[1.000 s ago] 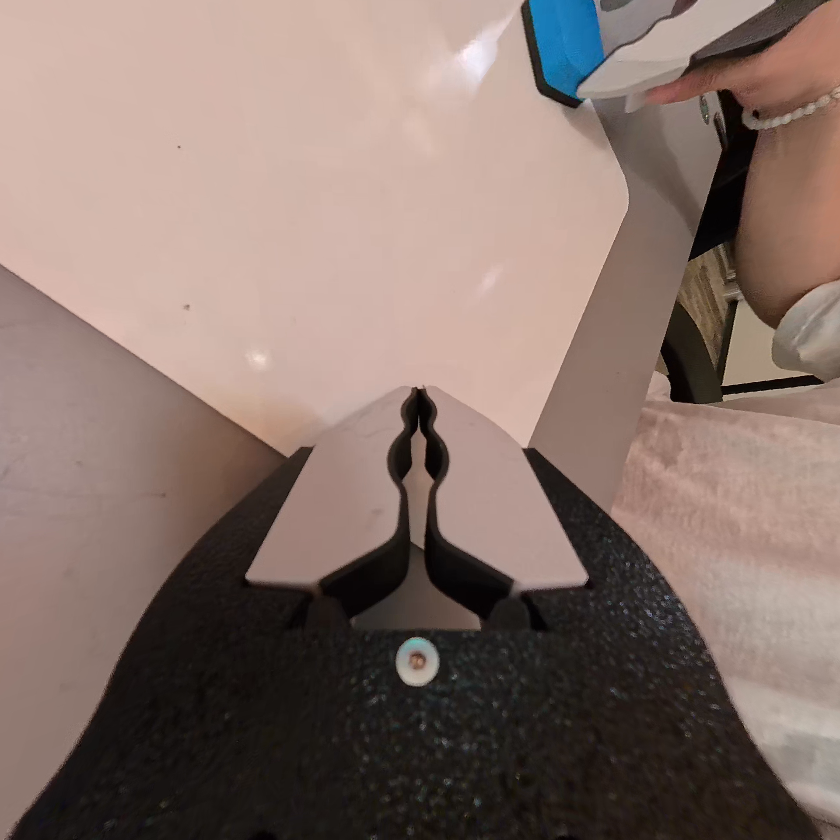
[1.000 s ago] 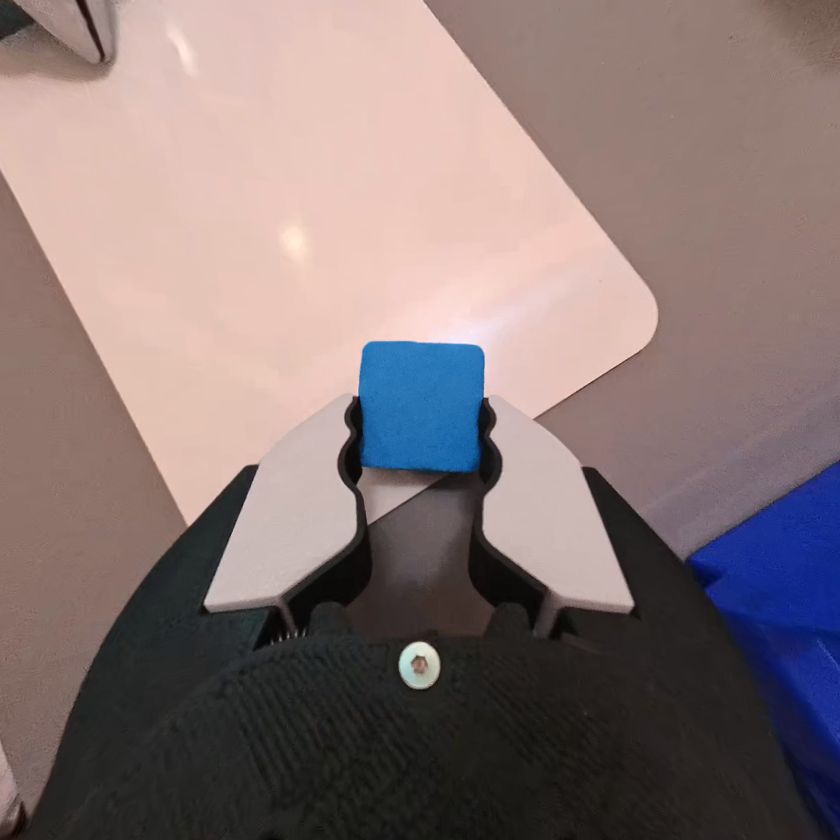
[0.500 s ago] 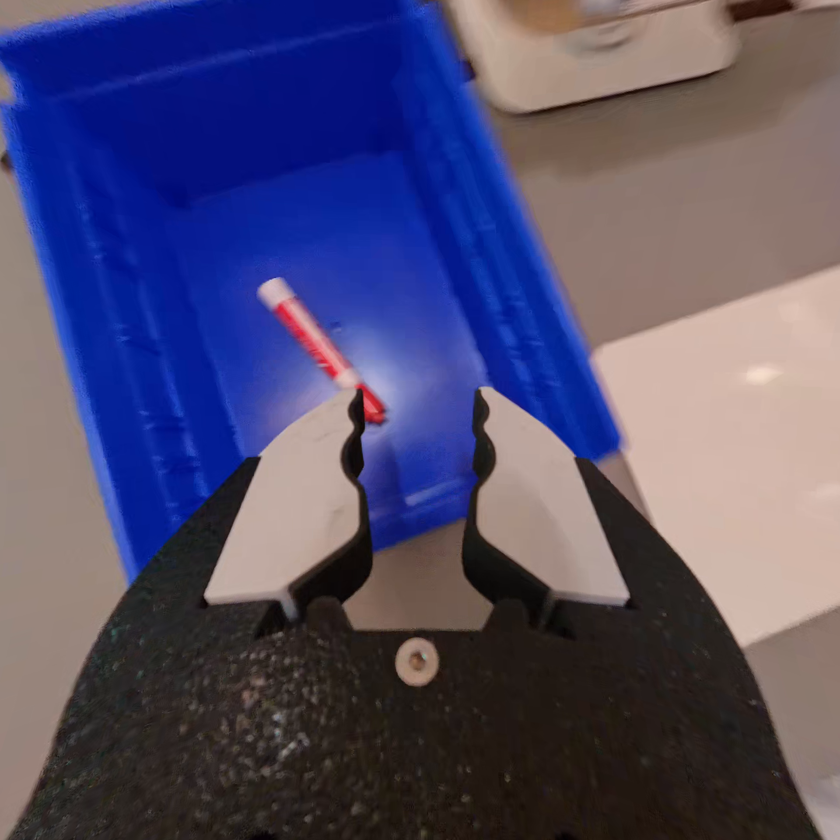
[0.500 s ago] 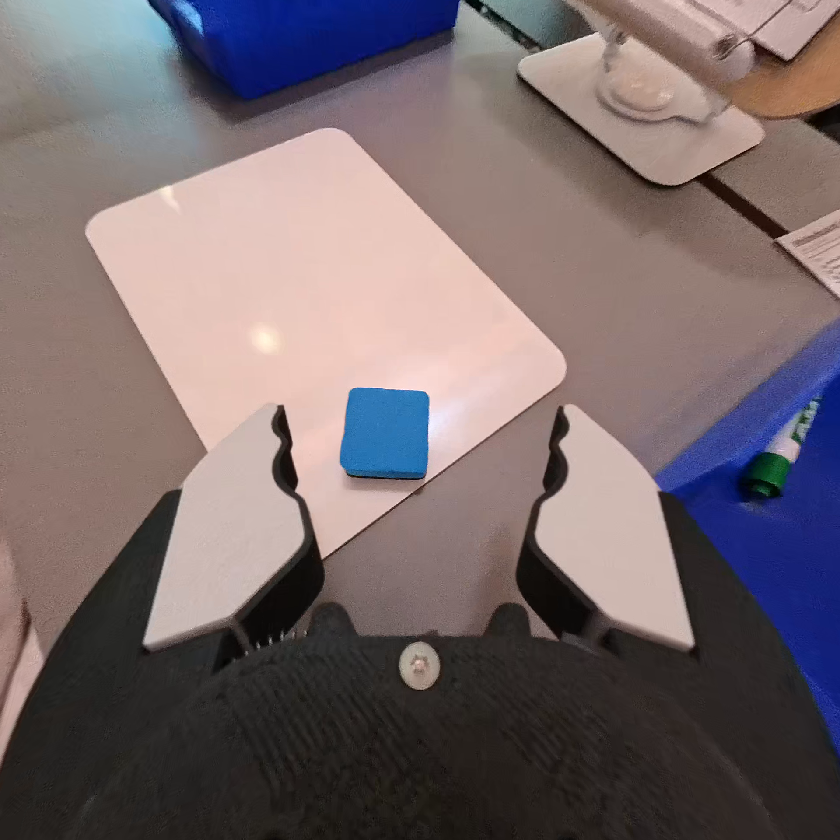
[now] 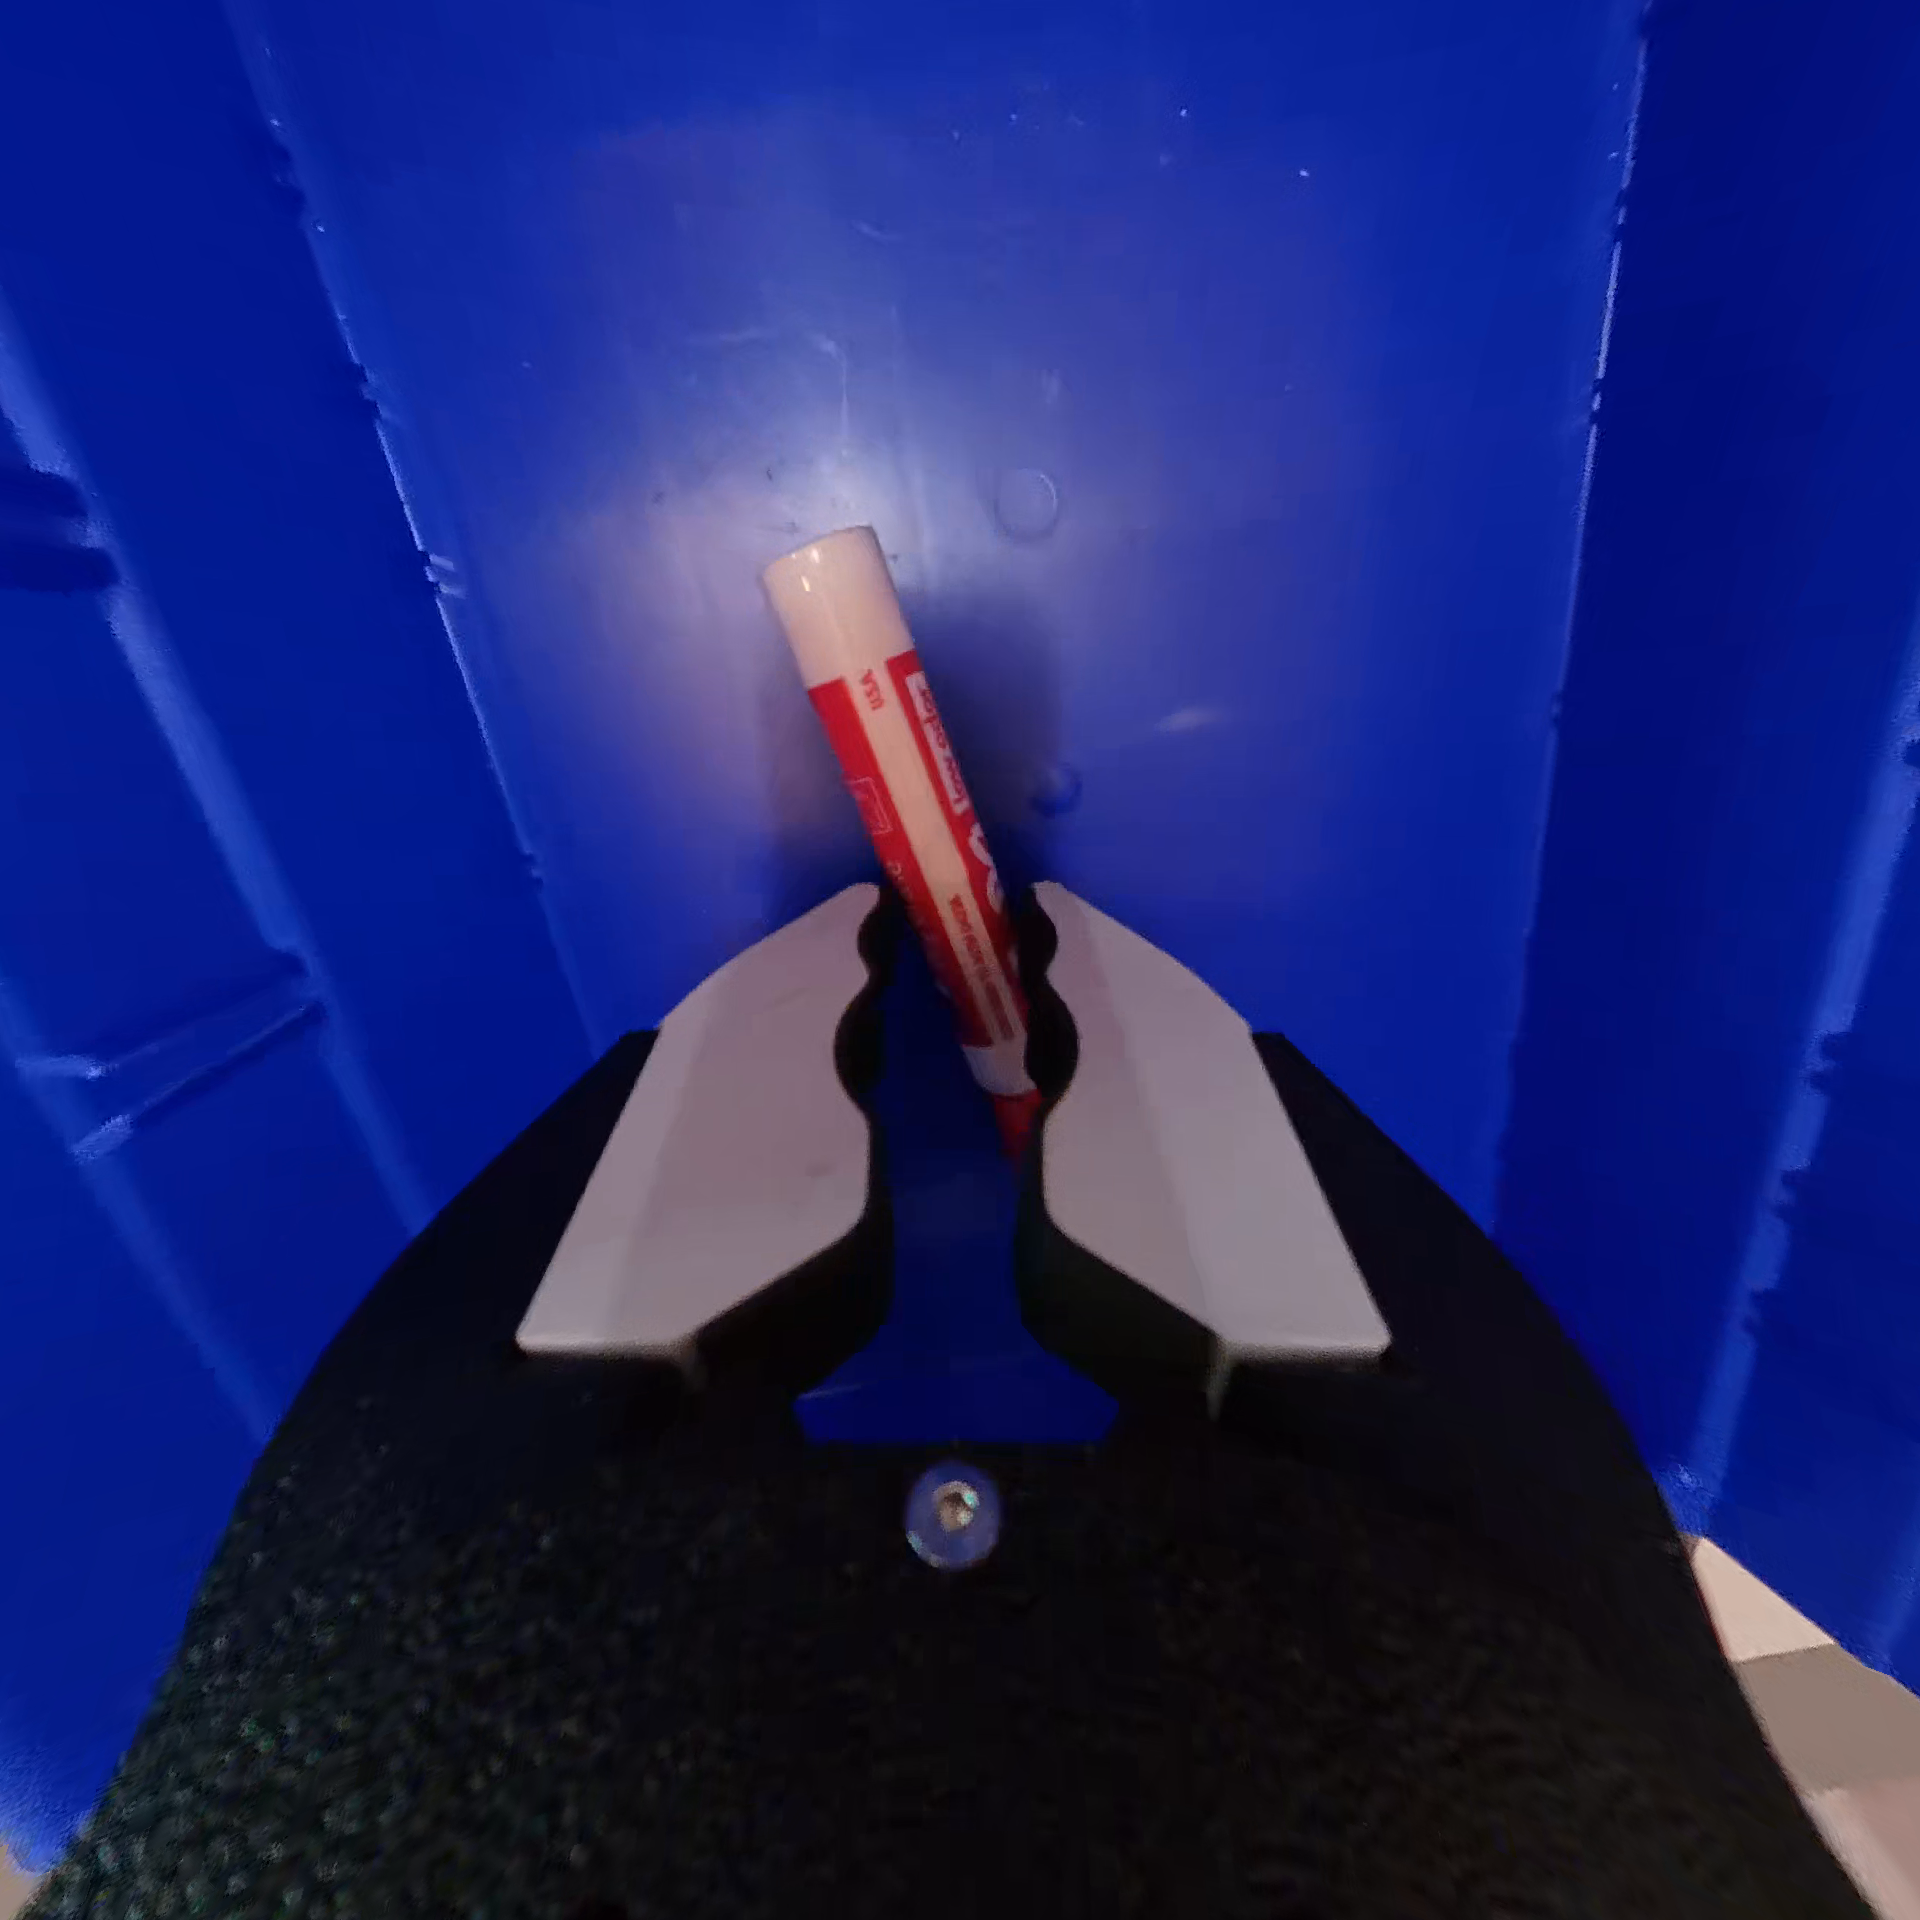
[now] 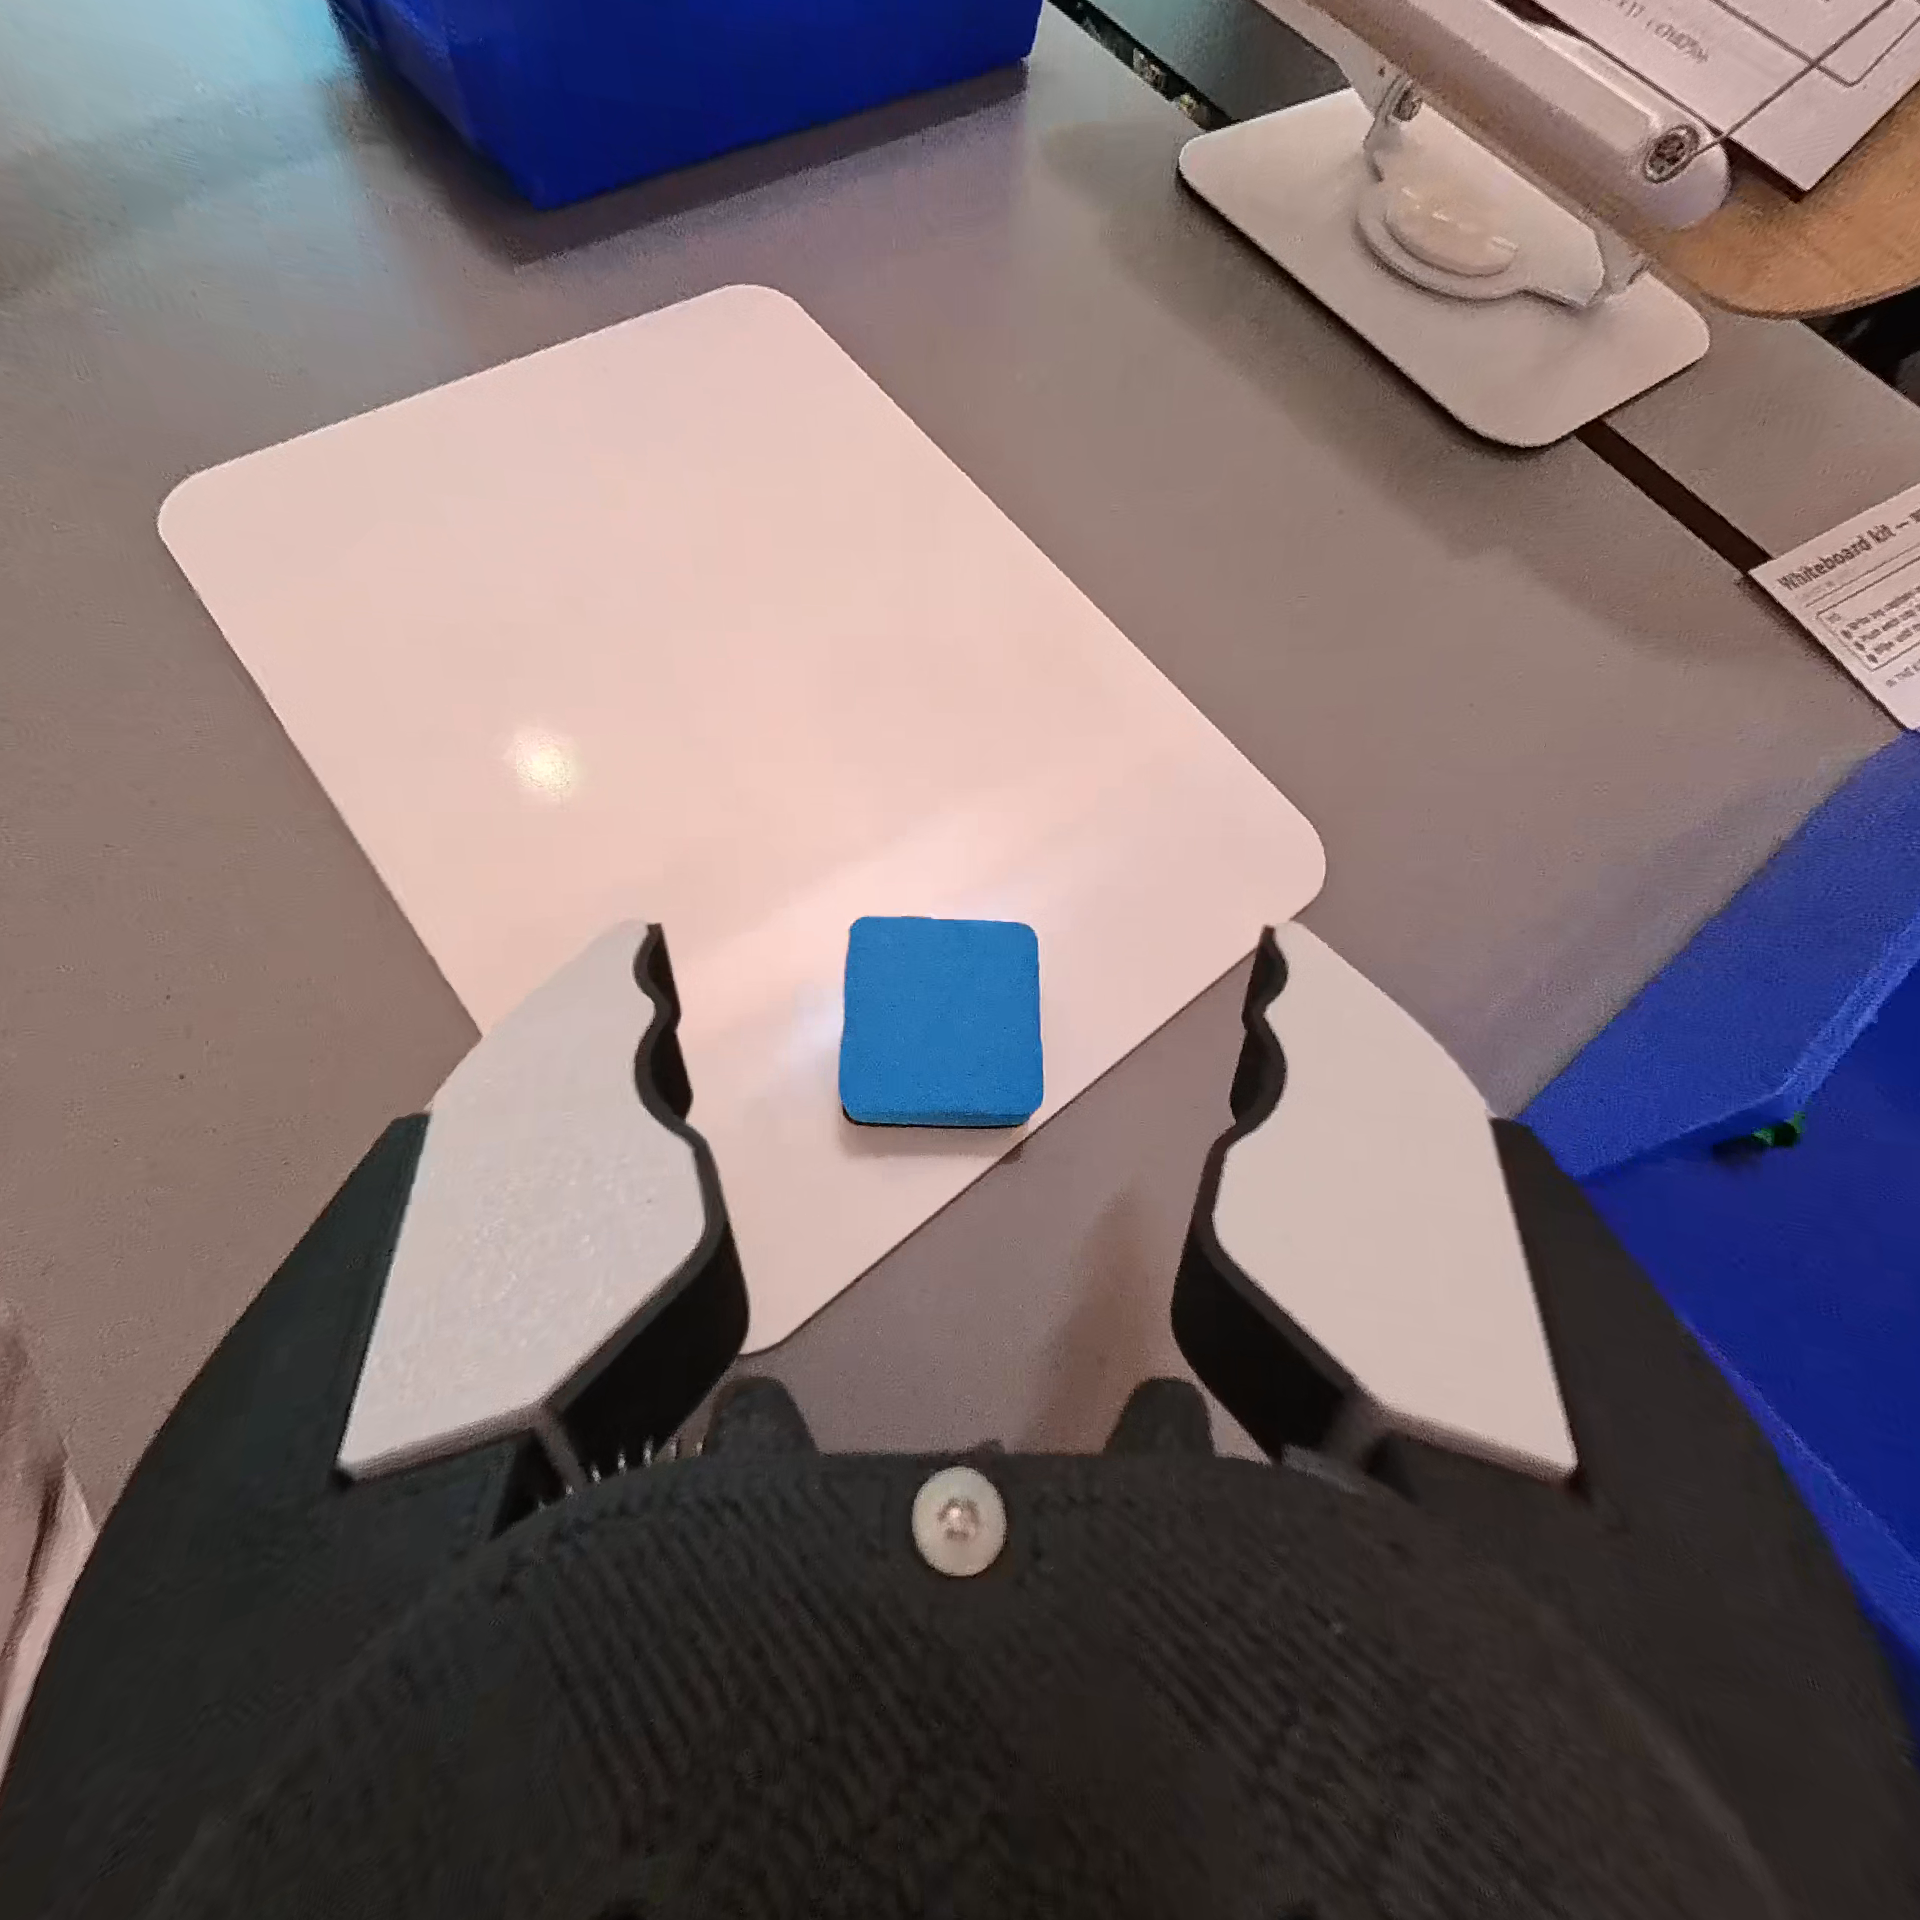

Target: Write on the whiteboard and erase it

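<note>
Left hand-held gripper [image 5: 956, 997] pinches the red marker [image 5: 914, 831] inside a blue bin [image 5: 1143, 312], tip hidden; right hand-held gripper [image 6: 961, 1023] gapes above the eraser [image 6: 940, 1023].

My left wrist view looks close down into a blue plastic bin [image 5: 1143, 312]. My right wrist view looks down from higher at the white rounded whiteboard [image 6: 675, 644]. I find no certain overlap.

A grey tabletop [image 6: 1351, 644] is filling the scene, with overhead light glinting softly off it. At its far right a white stand [image 6: 1444, 270] is sitting on a flat base, beside a dark seam in the table. A printed sheet [image 6: 1860, 634] is lying at the right edge. Blue bins [image 6: 665, 83] are resting nearby.
</note>
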Tool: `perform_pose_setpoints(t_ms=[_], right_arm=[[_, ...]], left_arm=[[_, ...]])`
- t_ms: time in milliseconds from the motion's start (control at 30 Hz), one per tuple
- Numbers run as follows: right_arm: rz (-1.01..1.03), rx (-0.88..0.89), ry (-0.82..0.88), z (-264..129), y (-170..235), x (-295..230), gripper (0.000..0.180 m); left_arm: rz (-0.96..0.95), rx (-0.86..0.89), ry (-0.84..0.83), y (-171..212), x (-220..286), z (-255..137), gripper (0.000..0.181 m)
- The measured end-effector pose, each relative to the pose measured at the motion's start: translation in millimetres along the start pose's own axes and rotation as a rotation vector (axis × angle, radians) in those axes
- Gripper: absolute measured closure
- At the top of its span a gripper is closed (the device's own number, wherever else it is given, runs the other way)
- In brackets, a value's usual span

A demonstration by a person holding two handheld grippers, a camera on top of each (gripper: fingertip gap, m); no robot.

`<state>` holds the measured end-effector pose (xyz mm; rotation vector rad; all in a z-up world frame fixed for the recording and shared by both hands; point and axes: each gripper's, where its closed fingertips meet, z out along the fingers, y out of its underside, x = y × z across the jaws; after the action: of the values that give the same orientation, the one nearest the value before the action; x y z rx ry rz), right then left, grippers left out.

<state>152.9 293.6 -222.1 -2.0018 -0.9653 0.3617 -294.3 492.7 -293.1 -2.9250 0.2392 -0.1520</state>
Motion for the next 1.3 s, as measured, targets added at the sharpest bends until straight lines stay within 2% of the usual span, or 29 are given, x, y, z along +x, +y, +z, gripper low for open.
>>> perform_pose_setpoints(t_ms=[200,367,567,667,833,900,1033,1100,1233,1300], right_arm=[[0.003,-0.087,0.052,9,20,15,0.083],[-0.022,-0.157,-0.16,26,38,-9,0.097],[-0.042,-0.256,-0.207,30,54,-13,0.125],[-0.028,-0.24,-0.208,30,46,-9,0.126],[0.031,-0.244,-0.017,41,16,43,0.126],[0.08,-0.295,0.057,52,15,61,0.126],[0.219,-0.34,0.091,77,28,76,0.126],[0.29,-0.283,0.097,83,25,80,0.126],[0.287,-0.274,0.092,83,26,79,0.124],[0.252,-0.268,0.096,78,23,78,0.115]], left_arm=[[0.047,0.042,-0.022,0,-2,0,0.159],[0.101,0.023,-0.082,1,-3,1,0.159],[0.109,0.014,-0.062,2,-2,1,0.159],[0.114,0.018,-0.057,2,-2,1,0.159],[0.118,0.017,-0.057,1,-2,1,0.159],[0.119,0.02,-0.057,1,-2,1,0.159],[0.133,0.033,-0.048,2,-2,1,0.159],[0.143,0.04,-0.043,2,-2,1,0.159],[0.145,0.047,-0.028,2,-3,0,0.16],[0.152,0.05,-0.025,2,-3,0,0.16]])
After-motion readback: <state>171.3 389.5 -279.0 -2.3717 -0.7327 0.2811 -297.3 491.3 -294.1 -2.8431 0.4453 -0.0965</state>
